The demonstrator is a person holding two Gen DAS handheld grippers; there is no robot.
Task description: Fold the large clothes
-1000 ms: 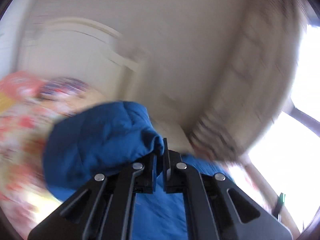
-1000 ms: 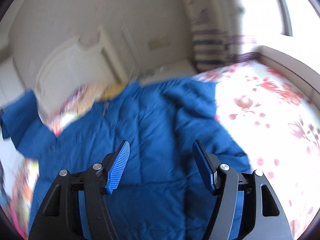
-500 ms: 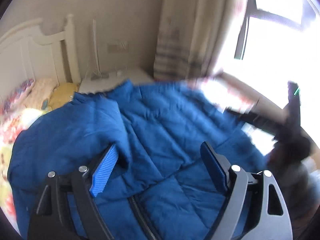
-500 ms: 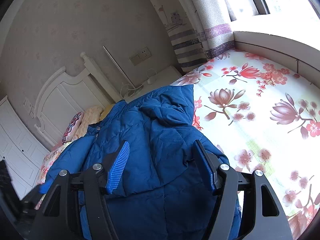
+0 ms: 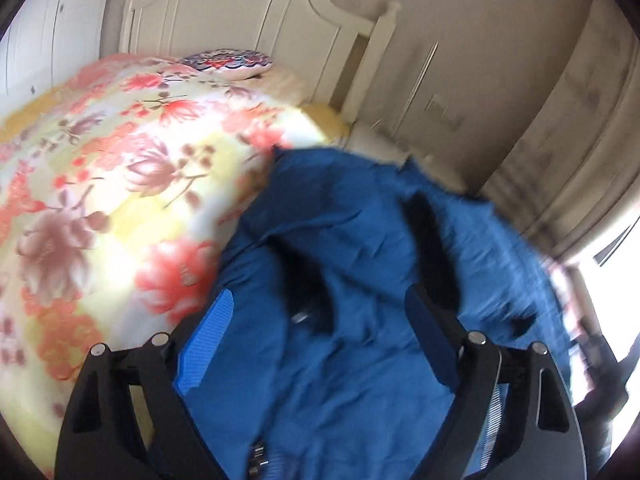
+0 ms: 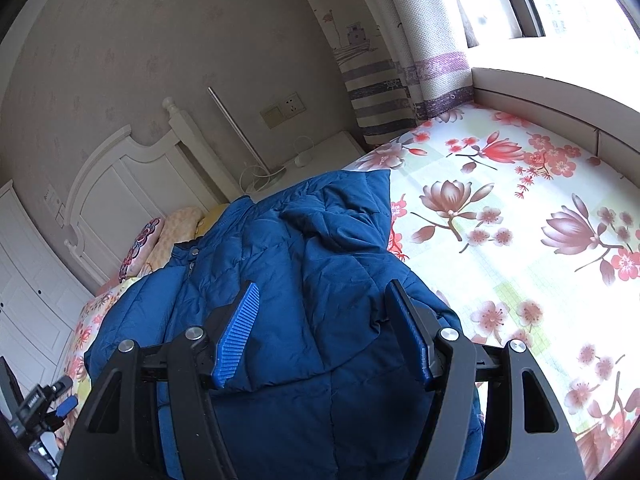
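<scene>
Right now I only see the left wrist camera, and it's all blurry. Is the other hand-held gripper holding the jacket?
Observer: No. The right hand-held gripper is open over the jacket and pinches nothing.
Operator: Where's the hood?
Observer: The hood lies at the jacket's far end, toward the nightstand.
Operator: Is there room on that side?
Observer: Yes, flowery sheet shows all along the jacket's right.

Bed point(image 6: 520, 248) wearing a floral sheet, blue padded jacket point(image 6: 304, 280) lying across it, pillows point(image 6: 160, 240) sitting against the headboard edge
</scene>
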